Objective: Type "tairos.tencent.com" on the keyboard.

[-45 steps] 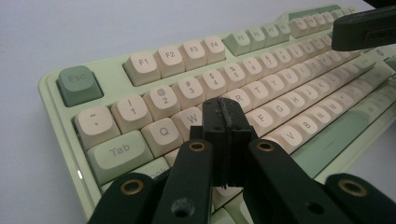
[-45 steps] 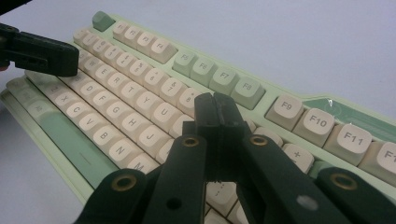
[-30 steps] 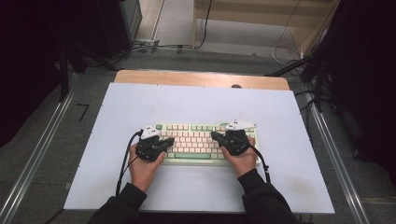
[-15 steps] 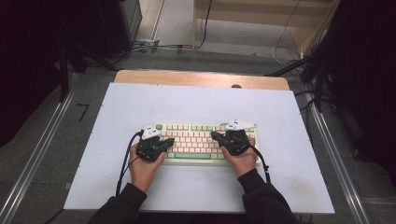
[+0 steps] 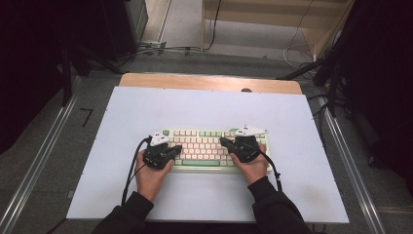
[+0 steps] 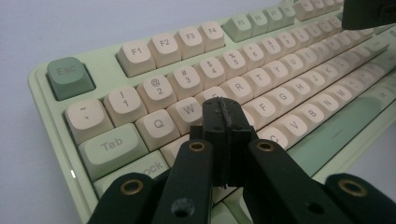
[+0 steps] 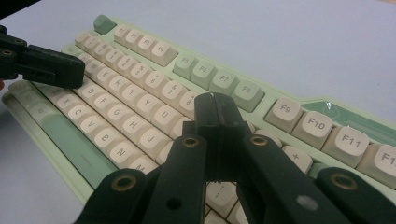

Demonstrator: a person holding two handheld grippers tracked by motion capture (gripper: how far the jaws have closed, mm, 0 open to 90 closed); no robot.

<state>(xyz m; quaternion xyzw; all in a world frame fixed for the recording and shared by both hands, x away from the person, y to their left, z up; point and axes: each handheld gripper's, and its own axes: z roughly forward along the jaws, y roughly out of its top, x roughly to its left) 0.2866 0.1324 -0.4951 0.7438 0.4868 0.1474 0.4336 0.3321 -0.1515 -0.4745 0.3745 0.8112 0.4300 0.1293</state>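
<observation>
Keyboard (image 5: 207, 148) lies on the bench (image 5: 204, 109), slightly toward 6 o'clock of centre, long side running 9 to 3 o'clock. Left gripper (image 5: 175, 148) sits over the keyboard's 9 o'clock end, tip pointing toward 3 o'clock, above the Q–W–S keys (image 6: 189, 109). Right gripper (image 5: 225, 143) sits over the 3 o'clock end, tip pointing toward 9 o'clock. Both hands come in from 6 o'clock. Wooden strip (image 5: 209, 82) borders the bench at 12 o'clock.

I see a white table (image 5: 146, 112) with a wooden far edge, bearing one pale green keyboard (image 5: 204, 146) near its middle.
</observation>
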